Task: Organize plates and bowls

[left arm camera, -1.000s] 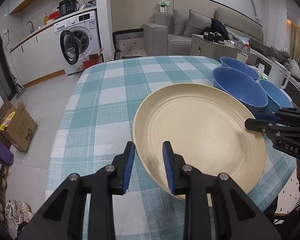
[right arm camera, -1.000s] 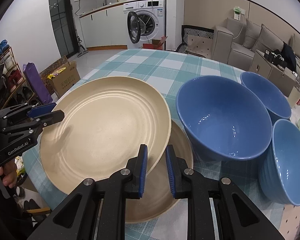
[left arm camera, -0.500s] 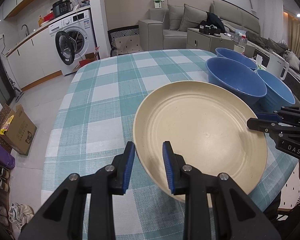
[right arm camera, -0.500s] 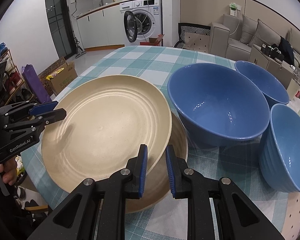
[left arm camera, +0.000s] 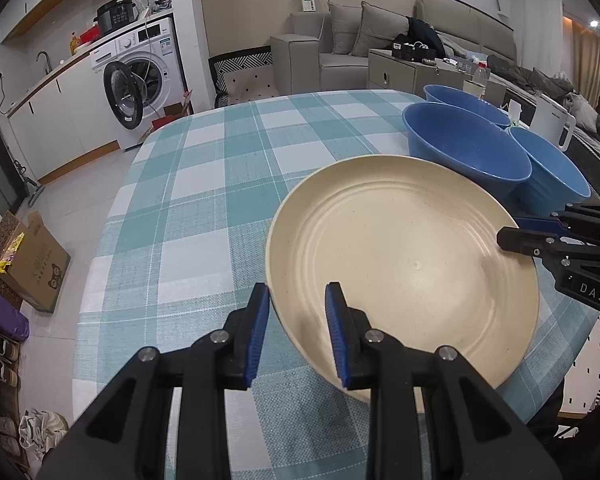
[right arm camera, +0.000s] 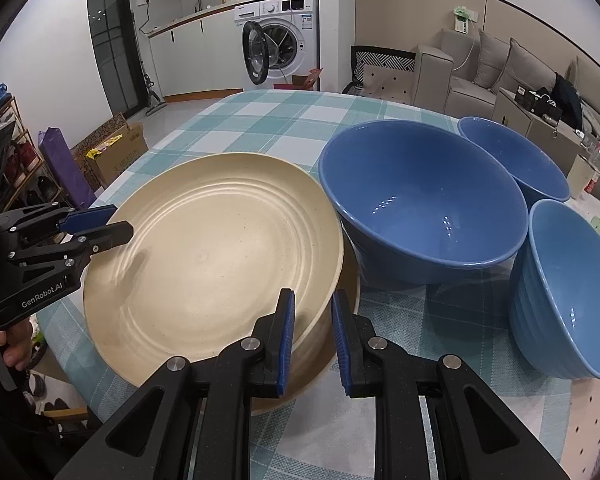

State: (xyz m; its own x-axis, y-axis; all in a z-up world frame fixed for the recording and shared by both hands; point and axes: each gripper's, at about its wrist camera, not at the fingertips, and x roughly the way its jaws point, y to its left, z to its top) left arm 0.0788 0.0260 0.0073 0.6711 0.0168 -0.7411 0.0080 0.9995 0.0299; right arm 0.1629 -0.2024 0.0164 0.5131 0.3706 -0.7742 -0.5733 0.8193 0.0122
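A cream plate [left arm camera: 400, 264] [right arm camera: 220, 260] hangs between both grippers, just over a second cream plate [right arm camera: 350, 292] on the checked tablecloth [left arm camera: 204, 200]. My left gripper [left arm camera: 298, 336] [right arm camera: 120, 222] is shut on the top plate's near-left rim. On the opposite rim my right gripper [right arm camera: 312, 340] [left arm camera: 508, 230] is also shut. Three blue bowls stand beside the plates: a large one [right arm camera: 424, 208] [left arm camera: 464, 152] almost touching them, one behind it [right arm camera: 516, 160], one to the right [right arm camera: 568, 292].
A white jug [left arm camera: 552, 120] stands past the bowls at the table's far side. The table's edge falls away left of the plates, over a cardboard box [left arm camera: 32, 264] on the floor. A washing machine [right arm camera: 284, 36] and a sofa [left arm camera: 340, 52] stand beyond.
The held plate has shifted slightly toward the bowls and now covers more of the lower plate. Both grips on its rim are unchanged.
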